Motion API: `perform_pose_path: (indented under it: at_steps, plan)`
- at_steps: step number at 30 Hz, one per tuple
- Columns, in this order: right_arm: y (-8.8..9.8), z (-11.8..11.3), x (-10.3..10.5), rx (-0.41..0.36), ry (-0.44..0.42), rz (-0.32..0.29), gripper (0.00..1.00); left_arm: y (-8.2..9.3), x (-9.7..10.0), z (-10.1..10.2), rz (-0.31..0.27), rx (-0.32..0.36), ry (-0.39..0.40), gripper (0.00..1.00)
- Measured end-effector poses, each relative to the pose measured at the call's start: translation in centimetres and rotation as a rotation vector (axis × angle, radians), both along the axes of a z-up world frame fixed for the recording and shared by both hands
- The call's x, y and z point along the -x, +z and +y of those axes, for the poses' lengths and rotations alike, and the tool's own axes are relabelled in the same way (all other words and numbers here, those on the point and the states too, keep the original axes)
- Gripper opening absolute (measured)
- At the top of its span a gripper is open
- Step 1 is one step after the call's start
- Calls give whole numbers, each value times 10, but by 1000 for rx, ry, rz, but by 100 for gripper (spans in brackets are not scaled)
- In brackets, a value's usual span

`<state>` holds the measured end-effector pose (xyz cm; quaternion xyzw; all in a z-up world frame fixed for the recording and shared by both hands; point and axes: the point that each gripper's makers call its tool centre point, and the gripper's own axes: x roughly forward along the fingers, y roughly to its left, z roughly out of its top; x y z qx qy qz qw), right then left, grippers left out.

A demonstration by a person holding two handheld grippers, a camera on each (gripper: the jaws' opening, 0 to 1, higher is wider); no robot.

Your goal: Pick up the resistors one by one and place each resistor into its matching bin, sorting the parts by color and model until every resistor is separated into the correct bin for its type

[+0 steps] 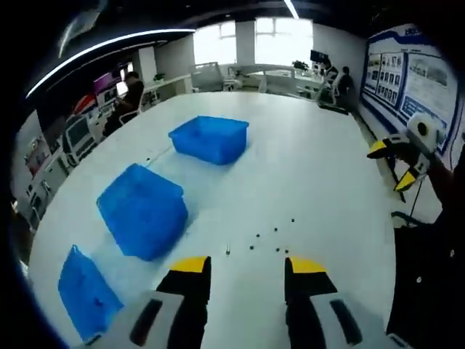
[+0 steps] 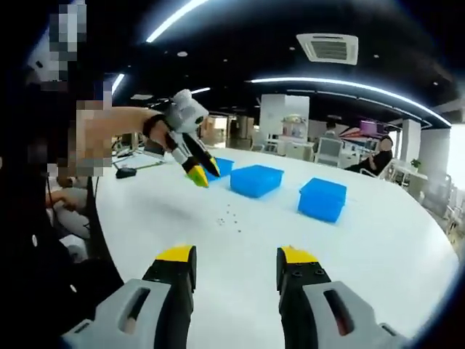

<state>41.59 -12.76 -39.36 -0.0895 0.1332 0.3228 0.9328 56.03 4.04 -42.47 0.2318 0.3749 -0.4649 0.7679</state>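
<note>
White and wide, the round table [image 1: 305, 174] carries everything under the office ceiling lights. In the left gripper view, the left gripper [image 1: 247, 270] is nearest, at 6 o'clock, with its yellow-tipped jaws spread apart and nothing between them. Just beyond the tips lie the resistors [image 1: 269, 238], small dark specks on the table; I count about seven, scattered in a loose line running toward 1 o'clock. They are too small to tell which way each one points. Farther, from 8 to 11 o'clock, stand three blue bins: the nearest bin [image 1: 86, 294], the middle bin [image 1: 142, 211] and the far bin [image 1: 209, 138]. At 3 o'clock the right gripper [image 1: 396, 167] hovers off the table edge. In the right gripper view its own jaws stand spread, empty.
</note>
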Motion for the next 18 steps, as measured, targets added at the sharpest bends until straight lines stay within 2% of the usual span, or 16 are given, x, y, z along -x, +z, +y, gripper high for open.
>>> perform_pose_path:
  at_steps: [3, 5, 10, 18]
  plan:
    - [-3, -4, -1, -10, -16, 5, 46, -18, -8, -4, 39, -50, -20, 33]
    - [-6, -6, -2, -12, -23, 7, 46, -27, -10, -5, 71, -73, -30, 33]
    - [-10, -11, -4, -24, -35, 16, 46, -43, -22, -7, 72, -116, -39, 30]
    - [-15, -12, -7, -28, -38, 24, 46, -52, -26, -7, 107, -135, -42, 26]
